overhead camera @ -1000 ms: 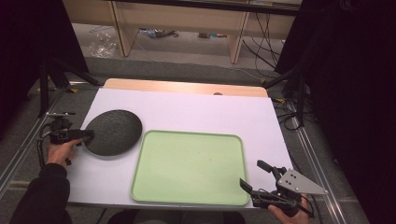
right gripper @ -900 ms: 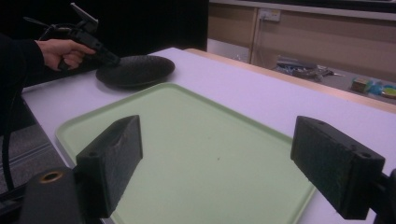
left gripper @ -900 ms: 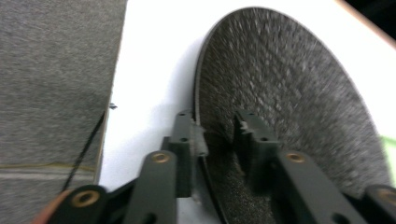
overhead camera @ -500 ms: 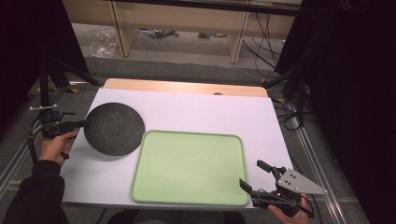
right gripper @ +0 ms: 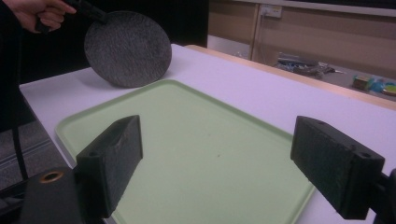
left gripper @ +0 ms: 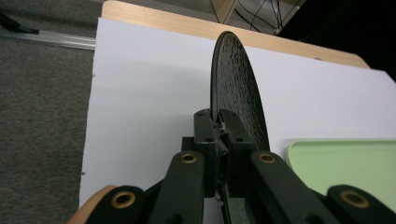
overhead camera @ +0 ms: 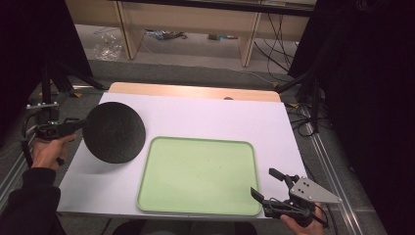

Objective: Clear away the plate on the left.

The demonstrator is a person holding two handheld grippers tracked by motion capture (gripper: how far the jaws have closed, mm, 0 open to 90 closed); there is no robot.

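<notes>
Two grippers: left gripper [overhead camera: 80,125] fingers clamped on rim of black round plate [overhead camera: 115,132], lifted tilted over left of white surface [overhead camera: 205,117], beside green tray [overhead camera: 198,176]. Right gripper [overhead camera: 268,185] fingers wide apart, holding nothing, near right.

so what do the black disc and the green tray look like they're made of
Black disc: thin, matte, with a pebbled, grainy face; it stays flat held by one edge in the left hand-held gripper, so probably stiff rubber, slate or textured plastic. Green tray: pale, smooth, faintly glossy with a rounded moulded rim, likely plastic.
</notes>
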